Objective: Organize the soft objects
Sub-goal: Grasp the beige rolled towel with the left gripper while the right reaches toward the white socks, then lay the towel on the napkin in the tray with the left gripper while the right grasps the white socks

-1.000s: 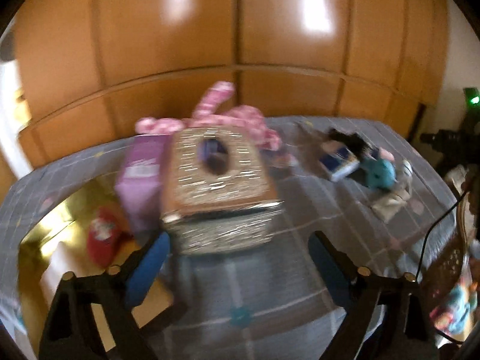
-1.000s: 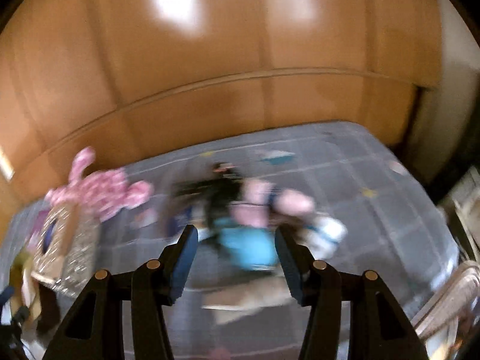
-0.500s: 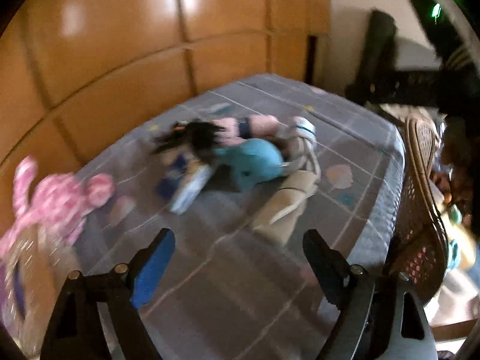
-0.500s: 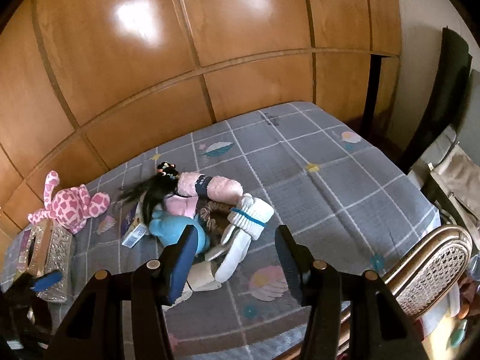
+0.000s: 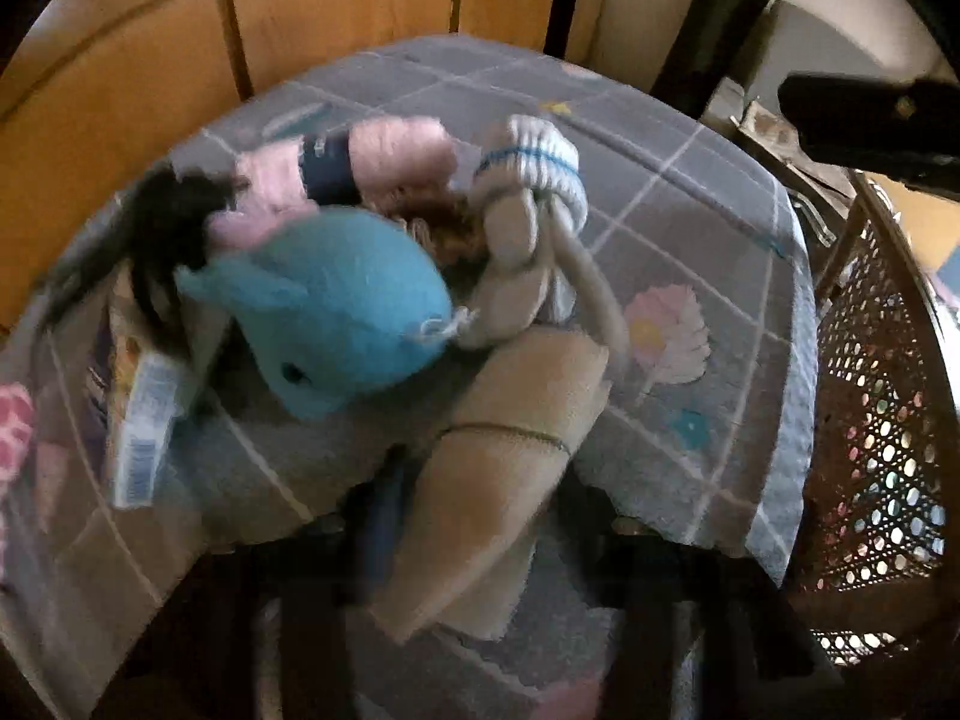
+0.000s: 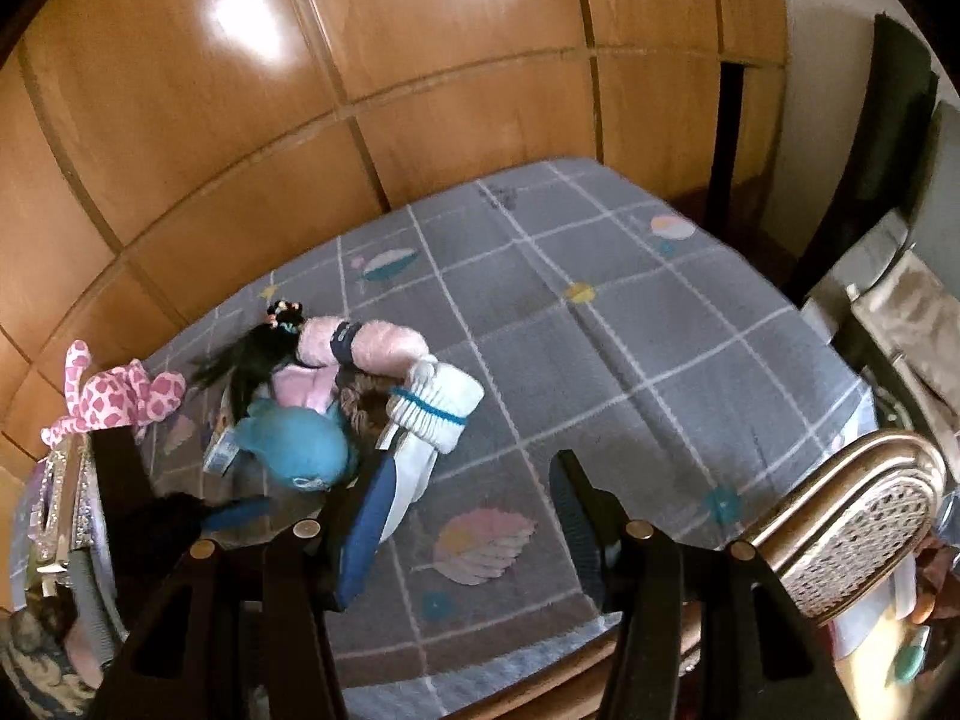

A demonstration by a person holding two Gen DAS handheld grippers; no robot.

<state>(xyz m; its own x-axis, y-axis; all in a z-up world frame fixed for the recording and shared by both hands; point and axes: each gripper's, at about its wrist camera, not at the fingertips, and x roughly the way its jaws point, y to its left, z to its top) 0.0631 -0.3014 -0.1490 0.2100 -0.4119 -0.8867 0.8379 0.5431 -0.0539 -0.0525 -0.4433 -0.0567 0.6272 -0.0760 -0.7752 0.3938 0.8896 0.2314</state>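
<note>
A pile of soft things lies on the grey checked tablecloth (image 6: 600, 348): a blue plush whale (image 5: 336, 312), a pink fluffy roll with a dark band (image 5: 372, 156), a white sock with blue stripes (image 5: 534, 162) and a beige folded cloth (image 5: 498, 456). My left gripper (image 5: 486, 498) is down over the beige cloth, and its jaws are closing with the cloth between them and the blurred pads at its two sides. In the right wrist view the whale (image 6: 300, 450) and white sock (image 6: 438, 402) lie just beyond my right gripper (image 6: 474, 516), which stands open and holds nothing.
A pink spotted plush (image 6: 120, 396) and a glittery tissue box (image 6: 60, 510) sit at the table's left end. A small printed packet (image 5: 144, 420) lies beside the whale. A wicker chair (image 6: 858, 492) stands against the near right edge. A wooden panelled wall rises behind.
The left gripper swung from the tissue box to the pile, came down over the beige cloth and narrowed its jaws. The right gripper shifted a little and stayed open.
</note>
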